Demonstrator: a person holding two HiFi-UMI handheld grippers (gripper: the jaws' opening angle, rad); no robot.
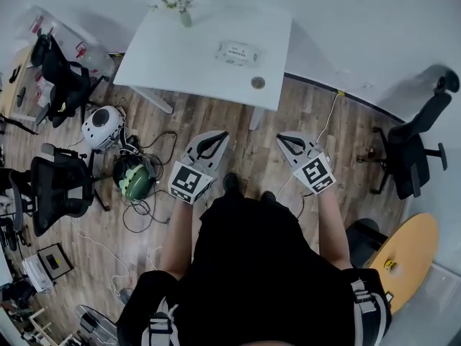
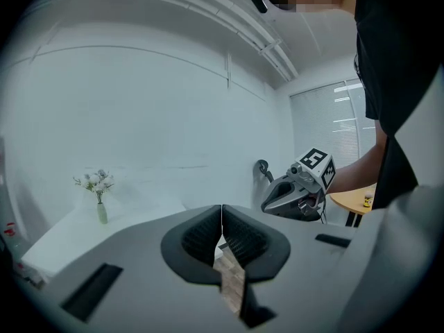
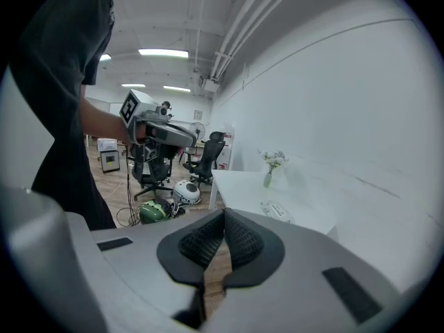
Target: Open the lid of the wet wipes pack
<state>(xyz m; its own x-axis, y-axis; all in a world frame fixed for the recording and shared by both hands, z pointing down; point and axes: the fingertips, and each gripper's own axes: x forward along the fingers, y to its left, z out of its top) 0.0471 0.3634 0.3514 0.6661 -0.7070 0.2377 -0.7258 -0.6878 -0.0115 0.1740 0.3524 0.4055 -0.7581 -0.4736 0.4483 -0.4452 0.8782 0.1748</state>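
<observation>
The wet wipes pack (image 1: 237,52) lies flat on the white table (image 1: 166,56), toward its far right part, with its lid down. In the right gripper view the pack (image 3: 276,211) shows small just beyond the jaws. My left gripper (image 1: 221,135) and right gripper (image 1: 282,139) are held side by side over the wooden floor, well short of the table's near edge. Both are shut with nothing between the jaws, as the left gripper view (image 2: 221,211) and right gripper view (image 3: 224,215) show. Each gripper sees the other: the right gripper (image 2: 266,203), the left gripper (image 3: 187,136).
A vase of flowers (image 1: 181,4) stands at the table's far edge, and a small round object (image 1: 258,83) near its front edge. Black office chairs (image 1: 61,186) (image 1: 414,146), a white helmet (image 1: 103,126), a green helmet (image 1: 134,179) and cables lie on the floor. A round wooden table (image 1: 407,258) is at right.
</observation>
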